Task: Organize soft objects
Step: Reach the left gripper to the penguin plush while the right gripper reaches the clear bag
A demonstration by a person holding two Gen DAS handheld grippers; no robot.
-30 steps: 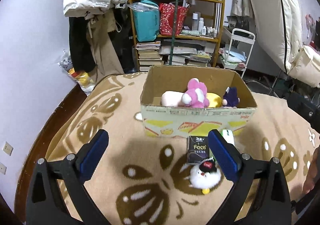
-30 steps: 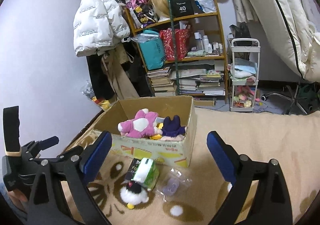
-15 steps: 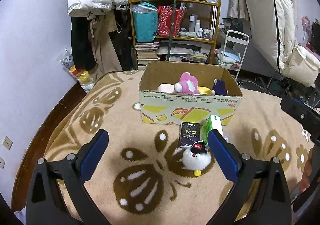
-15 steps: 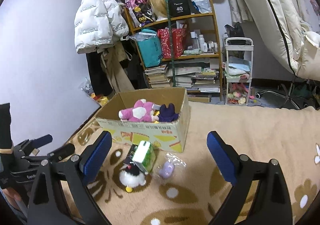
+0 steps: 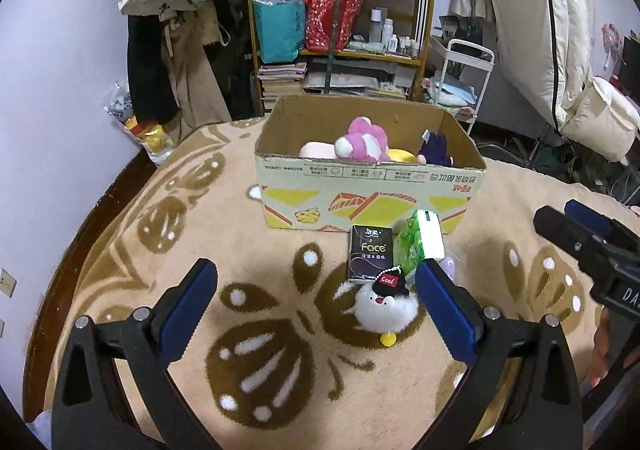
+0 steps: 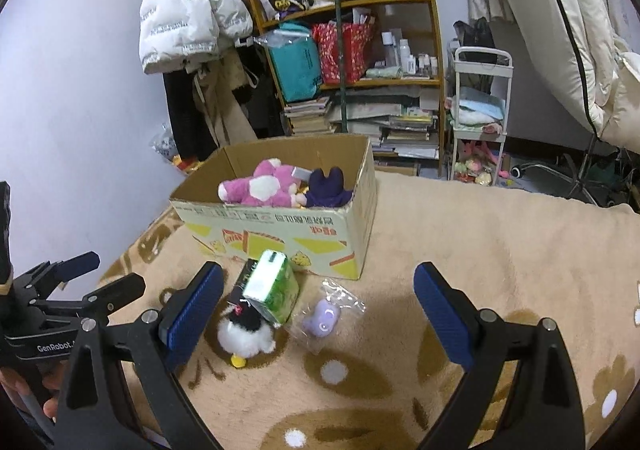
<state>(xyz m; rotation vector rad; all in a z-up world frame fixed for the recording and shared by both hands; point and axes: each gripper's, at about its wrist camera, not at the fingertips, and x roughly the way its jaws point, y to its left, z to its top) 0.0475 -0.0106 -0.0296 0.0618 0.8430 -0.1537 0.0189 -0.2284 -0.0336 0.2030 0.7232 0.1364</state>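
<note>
An open cardboard box (image 5: 370, 190) (image 6: 280, 228) stands on a beige patterned blanket and holds a pink plush (image 5: 362, 140) (image 6: 260, 186), a dark purple plush (image 5: 436, 148) (image 6: 328, 186) and something yellow. In front of it lie a white fluffy plush with a black cap (image 5: 386, 304) (image 6: 244, 332), a black tissue pack (image 5: 368, 254), a green tissue pack (image 5: 420, 244) (image 6: 272, 288) and a small purple toy in a clear bag (image 6: 322, 320). My left gripper (image 5: 316, 308) is open and empty, the white plush near its right finger. My right gripper (image 6: 316, 316) is open and empty, above the bagged toy.
A wooden shelf (image 5: 340, 22) with bags, books and bottles stands behind the box. Coats (image 5: 176, 2) hang at the left wall. A white trolley (image 6: 480, 110) and a leaning mattress (image 5: 560, 30) are at the right. The blanket's left edge drops off (image 5: 80, 234).
Both grippers have pulled back from the box, so it looks smaller and farther. Both stay open and empty. The objects have not moved.
</note>
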